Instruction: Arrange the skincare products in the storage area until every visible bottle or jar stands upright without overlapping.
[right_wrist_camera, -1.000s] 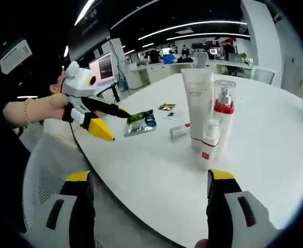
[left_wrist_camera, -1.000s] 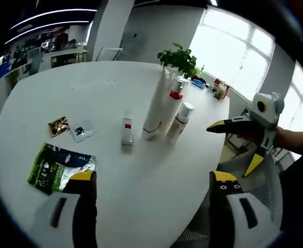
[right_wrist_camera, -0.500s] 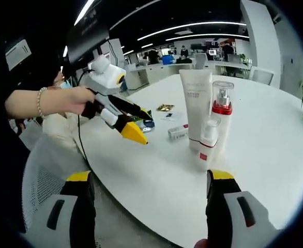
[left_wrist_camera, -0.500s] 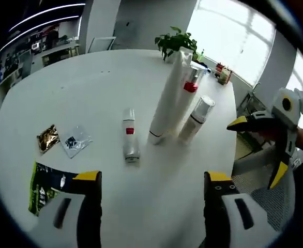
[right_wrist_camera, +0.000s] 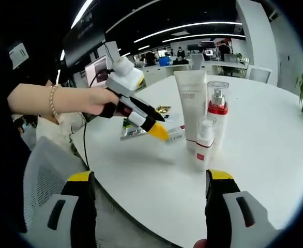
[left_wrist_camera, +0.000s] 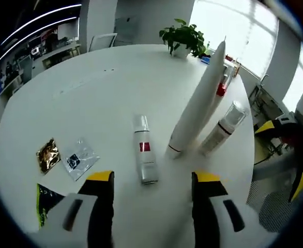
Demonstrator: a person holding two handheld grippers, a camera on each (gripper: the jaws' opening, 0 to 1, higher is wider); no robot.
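Fingers spread wide on my left gripper [left_wrist_camera: 151, 194], over the lying bottle [left_wrist_camera: 144, 150]; right gripper [right_wrist_camera: 149, 191] open too. Looks light, hard, slick; I'd grip mid-body.

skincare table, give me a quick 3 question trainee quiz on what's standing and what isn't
1. True or false: the small bottle with the red label stands upright on the white table.
2. Multiple choice: which item stands tallest in the upright group? A) white tube B) red-collared pump bottle C) small white pump bottle
3. Fill in: the left hand-held gripper is ____, with the lying bottle just ahead of its jaws.

Key: 1 false, it lies on its side. 2 A. 3 open.
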